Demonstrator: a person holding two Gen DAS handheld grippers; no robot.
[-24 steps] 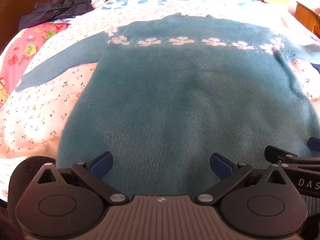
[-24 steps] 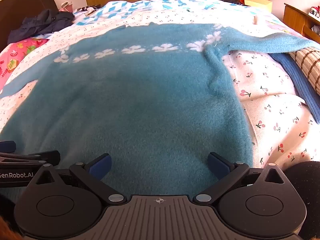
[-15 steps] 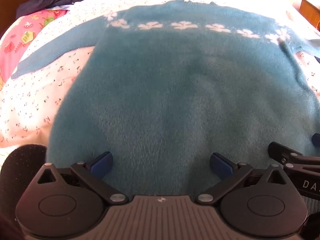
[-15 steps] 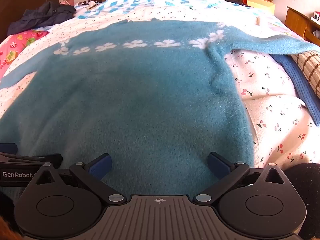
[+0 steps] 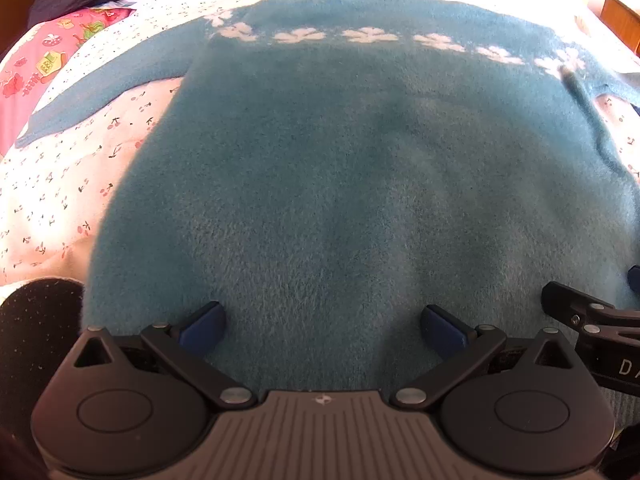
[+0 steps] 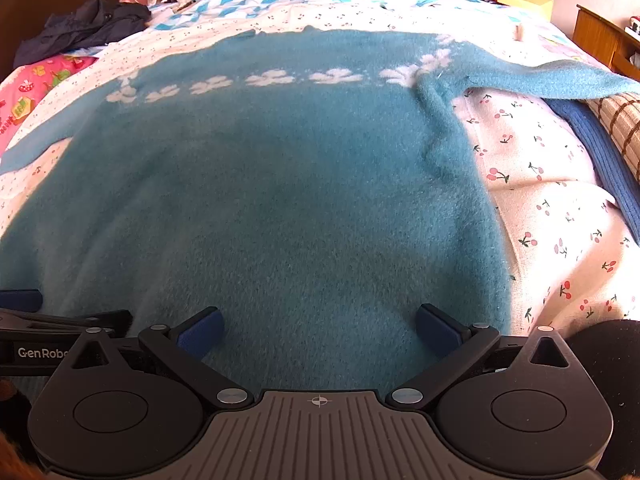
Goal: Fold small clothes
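Observation:
A fuzzy teal sweater [image 5: 360, 168] with a band of white flowers across the chest lies flat on the bed, both sleeves spread out; it also fills the right wrist view [image 6: 280, 200]. My left gripper [image 5: 322, 326] is open, its blue pads just above the hem on the left half. My right gripper [image 6: 318, 326] is open over the hem on the right half. Each gripper shows at the edge of the other's view. Neither holds anything.
The bed has a white cherry-print sheet [image 6: 560, 240]. A pink printed pillow [image 5: 36, 68] and a dark jacket [image 6: 80, 28] lie at the far left. A blue knit and a brown plaid cloth [image 6: 616, 128] lie at the right. Wooden furniture [image 6: 600, 36] stands beyond.
Both grippers have moved forward and lower over the sweater's hem; the sweater looks larger in both views. The jaws stay open and the sweater has not moved.

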